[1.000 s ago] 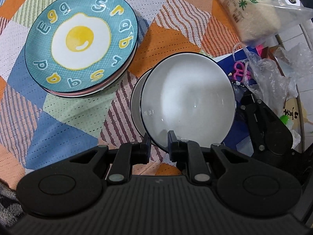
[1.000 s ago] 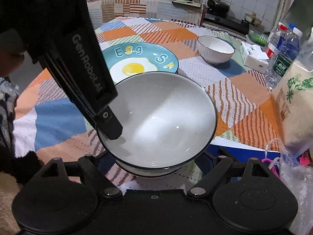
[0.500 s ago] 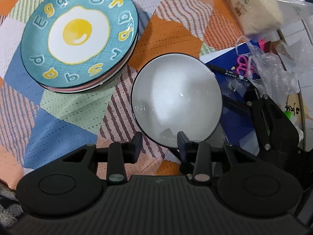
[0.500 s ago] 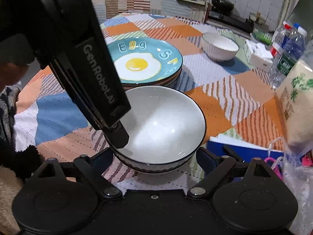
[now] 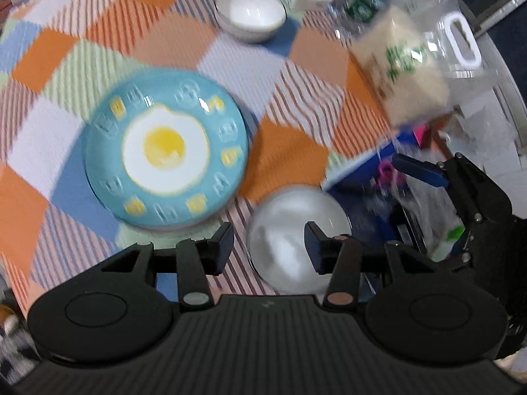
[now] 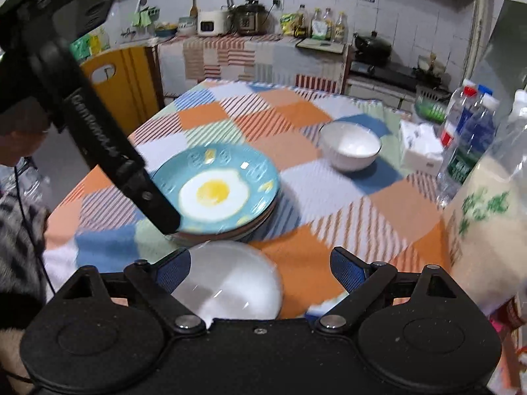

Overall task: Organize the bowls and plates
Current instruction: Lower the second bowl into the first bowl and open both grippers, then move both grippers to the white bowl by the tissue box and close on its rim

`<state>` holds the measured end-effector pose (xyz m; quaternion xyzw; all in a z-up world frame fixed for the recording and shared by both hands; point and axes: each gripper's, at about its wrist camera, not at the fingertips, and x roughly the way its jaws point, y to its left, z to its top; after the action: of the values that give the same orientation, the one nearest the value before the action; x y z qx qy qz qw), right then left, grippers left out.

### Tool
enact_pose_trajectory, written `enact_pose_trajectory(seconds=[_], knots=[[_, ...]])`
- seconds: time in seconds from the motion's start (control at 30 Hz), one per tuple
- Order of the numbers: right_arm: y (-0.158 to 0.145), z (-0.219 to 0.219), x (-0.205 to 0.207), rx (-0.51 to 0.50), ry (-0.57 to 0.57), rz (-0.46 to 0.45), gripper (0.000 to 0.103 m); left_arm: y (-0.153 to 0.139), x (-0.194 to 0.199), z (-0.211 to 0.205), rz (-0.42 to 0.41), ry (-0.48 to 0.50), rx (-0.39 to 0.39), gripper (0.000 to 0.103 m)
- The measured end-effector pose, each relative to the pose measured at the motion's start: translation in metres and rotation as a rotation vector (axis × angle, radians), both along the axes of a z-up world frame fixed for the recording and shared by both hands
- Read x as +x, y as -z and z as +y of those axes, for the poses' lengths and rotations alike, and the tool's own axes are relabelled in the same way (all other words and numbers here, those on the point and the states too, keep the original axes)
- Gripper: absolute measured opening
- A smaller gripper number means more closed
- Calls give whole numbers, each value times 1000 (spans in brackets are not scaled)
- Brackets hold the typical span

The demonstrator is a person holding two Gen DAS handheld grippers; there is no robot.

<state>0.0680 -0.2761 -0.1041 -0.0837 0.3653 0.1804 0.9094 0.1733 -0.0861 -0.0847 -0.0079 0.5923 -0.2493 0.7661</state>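
Bowl [image 5: 293, 240] on cloth between spread left tool [image 5: 268, 242] fingers; right tool [image 6: 260, 268] wide, empty.

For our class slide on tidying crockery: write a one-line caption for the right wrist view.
Open right tool above a white bowl, beside stacked egg-print plates on a patchwork tablecloth.

The bench [image 6: 388, 204], covered by a patchwork cloth [image 6: 296, 263], is occupied by stacked plates [image 6: 217, 194] ahead of the jaws, a near bowl [image 6: 230, 283] between them, and a far bowl [image 6: 349, 144] beyond.
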Motion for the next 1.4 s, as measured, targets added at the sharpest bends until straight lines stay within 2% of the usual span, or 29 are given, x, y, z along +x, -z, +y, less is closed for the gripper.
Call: enact_pose_trajectory(seconds=[0.23,0.37,0.5,0.6,0.67,0.73,0.8,0.97,1.03,1.1,1.27,1.37,1.4], knots=[[13,-22,61,81,63,4,94,0,31,5,-144,-55,-35,49],[21,-33,105,222,86,46,94,2,59,3,-207,-121,-84,49],[41,-41,152,326,153,98,94,7,87,-9,-282,-116,-82,49],[58,-37,179,308,188,114,94,15,112,-17,-341,-134,-65,49],[68,-31,195,247,196,105,94,18,124,-20,-427,-175,-45,49],[76,-26,208,177,208,73,94,22,137,-27,-491,-172,-12,51],[84,-24,221,157,210,53,94,32,153,-33,-486,-178,-13,53],[102,-25,245,98,207,13,94,60,188,-38,-404,-225,-64,53],[109,-25,252,89,199,-2,94,76,205,-41,-345,-267,-89,53],[116,-27,259,95,196,20,94,92,225,-44,-254,-315,-93,52],[126,-29,268,71,178,40,94,108,241,-51,-254,-336,-89,48],[127,-29,276,61,166,9,94,114,246,-48,-231,-329,-148,29],[127,-29,279,67,166,6,94,113,248,-47,-217,-322,-173,18]])
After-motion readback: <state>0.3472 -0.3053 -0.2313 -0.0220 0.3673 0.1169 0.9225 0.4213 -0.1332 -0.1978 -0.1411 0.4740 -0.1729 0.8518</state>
